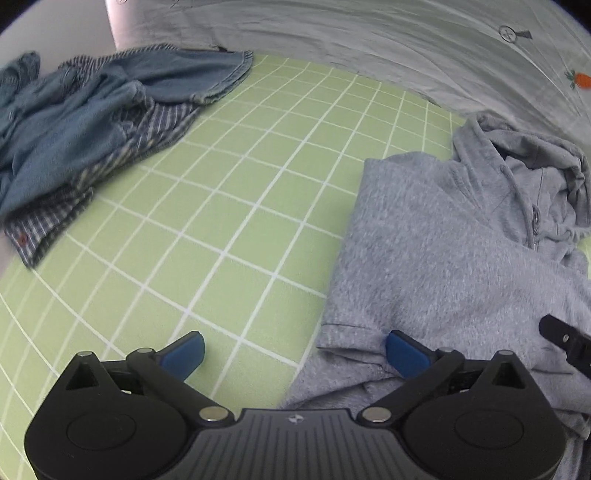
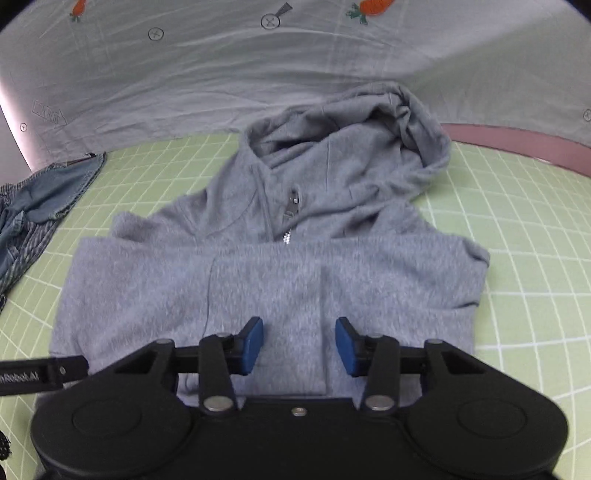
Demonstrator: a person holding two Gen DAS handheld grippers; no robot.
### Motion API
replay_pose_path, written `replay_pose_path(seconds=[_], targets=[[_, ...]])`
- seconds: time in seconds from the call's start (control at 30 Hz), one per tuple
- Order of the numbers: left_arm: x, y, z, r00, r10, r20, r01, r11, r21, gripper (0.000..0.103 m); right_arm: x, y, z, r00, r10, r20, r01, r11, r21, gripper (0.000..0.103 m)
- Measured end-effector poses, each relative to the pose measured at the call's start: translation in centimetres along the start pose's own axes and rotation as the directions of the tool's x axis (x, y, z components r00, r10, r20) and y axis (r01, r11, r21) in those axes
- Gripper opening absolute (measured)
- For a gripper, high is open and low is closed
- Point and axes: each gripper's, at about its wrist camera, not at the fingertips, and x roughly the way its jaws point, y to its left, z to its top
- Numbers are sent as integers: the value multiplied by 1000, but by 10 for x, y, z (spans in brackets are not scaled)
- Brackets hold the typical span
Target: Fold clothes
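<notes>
Here left gripper (image 1: 293, 350) fingers spread over grey hoodie (image 1: 443, 240) hem edge; right gripper (image 2: 299, 345) fingers half-spread above folded hoodie, gripping nothing.

Partial white lettering "nRobot.AI" on black arm of left gripper (image 2: 37, 374), at left edge of right wrist view; first letters cut off. Small pale logo mark on ribbed black body (image 1: 294, 419) of same gripper in left wrist view, not legible as text. Boxed print (image 2: 49, 114) on grey sheet (image 2: 221, 85), too blurred to read. Carrot motif (image 2: 371, 6) and circled-cross motifs on same sheet, no words.
</notes>
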Motion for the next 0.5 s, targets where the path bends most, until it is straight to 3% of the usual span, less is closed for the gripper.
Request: replay_pose_path(seconds=[0.03,0.07,0.17,0.37,0.5], targets=[[1,0,-1,1000,-3,2,3,1000,1,103,0,0,0,1000,6,-2,-6,1000,-4,42],[1,1,-1,1000,-6,4,6,1000,1,103,-1,0,0,1000,17,-4,-17,1000,-10,30],[2,0,-1,1000,-4,1,4,1000,4,103,-5,0,2,999,48,-1,-48,998,-42,8],[-6,6,8,996,-48,-76,46,999,-28,103,-31,-10,10,996,60,66,-59,998,-17,7],[-17,12,8,998,-55,-42,53,997,-55,103,-52,-28,14,994,7,105,-8,1000,7,7]])
